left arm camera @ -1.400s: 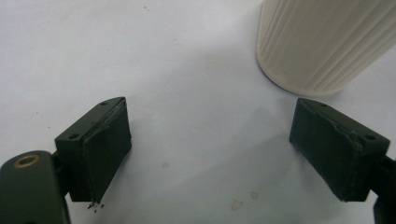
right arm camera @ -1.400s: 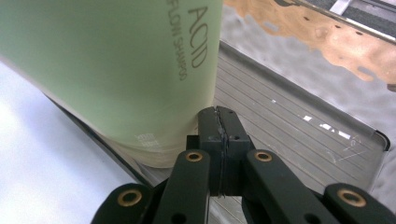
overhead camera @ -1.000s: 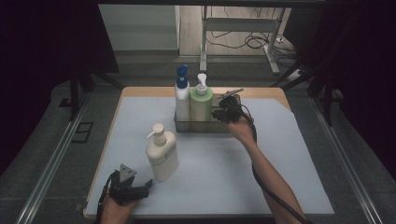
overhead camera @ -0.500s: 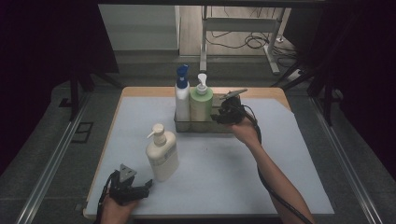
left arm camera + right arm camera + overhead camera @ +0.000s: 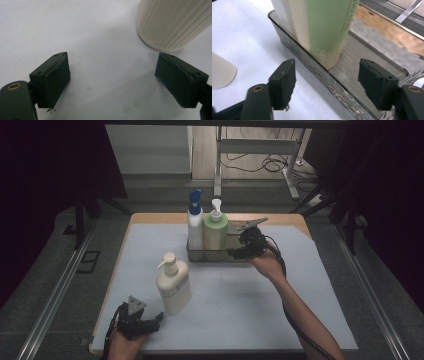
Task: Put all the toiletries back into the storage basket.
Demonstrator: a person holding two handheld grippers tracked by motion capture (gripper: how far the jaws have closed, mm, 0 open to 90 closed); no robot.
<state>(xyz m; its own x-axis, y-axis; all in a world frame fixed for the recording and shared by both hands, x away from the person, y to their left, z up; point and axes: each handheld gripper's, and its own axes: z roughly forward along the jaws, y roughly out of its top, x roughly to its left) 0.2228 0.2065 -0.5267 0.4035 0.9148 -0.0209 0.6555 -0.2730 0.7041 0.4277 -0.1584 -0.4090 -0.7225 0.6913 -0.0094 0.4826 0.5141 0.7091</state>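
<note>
Since the earlier high view the right gripper (image 5: pixel 234 253) has backed a little away from the green bottle (image 5: pixel 215 234), toward the right of the frame, and its fingers (image 5: pixel 283 81) have just been opening; they now stand spread with nothing pinched, the near wall of the clear tray (image 5: pixel 317 72) passing between them in the right gripper view. The green bottle stands upright in that tray at upper centre of the high view, touching the white bottle with the blue cap (image 5: pixel 195 222) on its left, so the work at that end looks done. What is left is the cream pump bottle (image 5: pixel 173 282), upright on the pale desk (image 5: pixel 300 290) at lower left of centre, long axis vertical, well apart from the tray. The left gripper (image 5: pixel 161 315) lies just beside it at the lower left of the frame; in the left gripper view its fingers (image 5: pixel 53 75) are spread wide over bare desk, with the bottle's base (image 5: pixel 172 23) up and to the right of them, not between them. So the left hand is much the nearer. The cream bottle is ribbed matte plastic, oval in plan; the green one smooth and glossy with printed lettering; the tray clear, rippled plastic with a grooved floor.
</note>
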